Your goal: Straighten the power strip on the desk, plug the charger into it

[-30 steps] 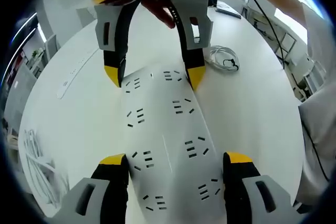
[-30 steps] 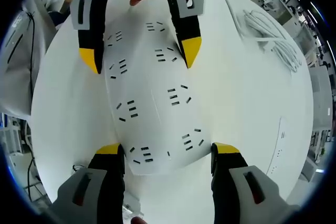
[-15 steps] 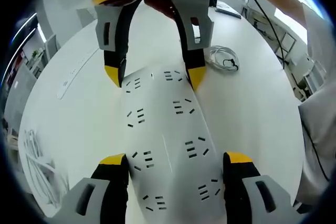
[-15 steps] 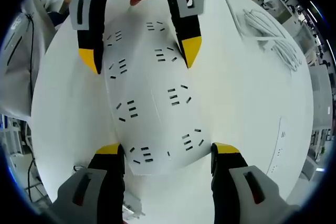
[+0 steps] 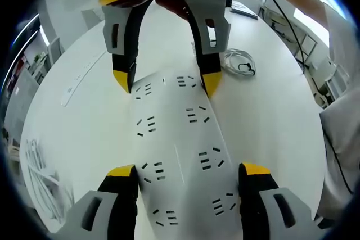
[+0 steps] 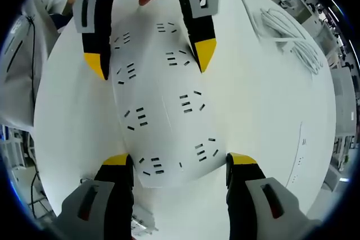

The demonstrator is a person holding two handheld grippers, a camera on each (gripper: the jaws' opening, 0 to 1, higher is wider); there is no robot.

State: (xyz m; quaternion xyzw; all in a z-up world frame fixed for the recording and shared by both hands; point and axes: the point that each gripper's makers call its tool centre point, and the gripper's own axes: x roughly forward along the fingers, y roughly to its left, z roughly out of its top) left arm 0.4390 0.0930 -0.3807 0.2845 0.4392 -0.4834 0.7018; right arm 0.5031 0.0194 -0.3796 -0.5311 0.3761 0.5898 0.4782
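On the white desk [image 5: 281,122] your two grippers face each other across the power strip [image 5: 180,155], one at each short end, and next to nothing has shifted over the last second: the strip lies as it lay, and both views have barely moved. Your left gripper [image 5: 184,173] stands with its fingers spread wide, one yellow tip at either long edge of the strip, straddling it and not squeezing. Your right gripper [image 6: 181,164] does the same at the opposite end, fingers parted just outside the strip's edges; it also comes into the left gripper view from the top [image 5: 166,82]. Whether any tip actually touches the plastic can't be told.

That stillness suggests you are pausing with the strip framed, so the straightening is probably either finished or awaiting a final nudge; the plugging has not begun. A coiled white cable [image 5: 239,63] lies on the desk near the strip's far end and may belong to the charger, though no plug body is clear. Another bundle of white cable [image 6: 292,40] sits well apart, and a second, slimmer strip [image 5: 84,77] lies off to the side.
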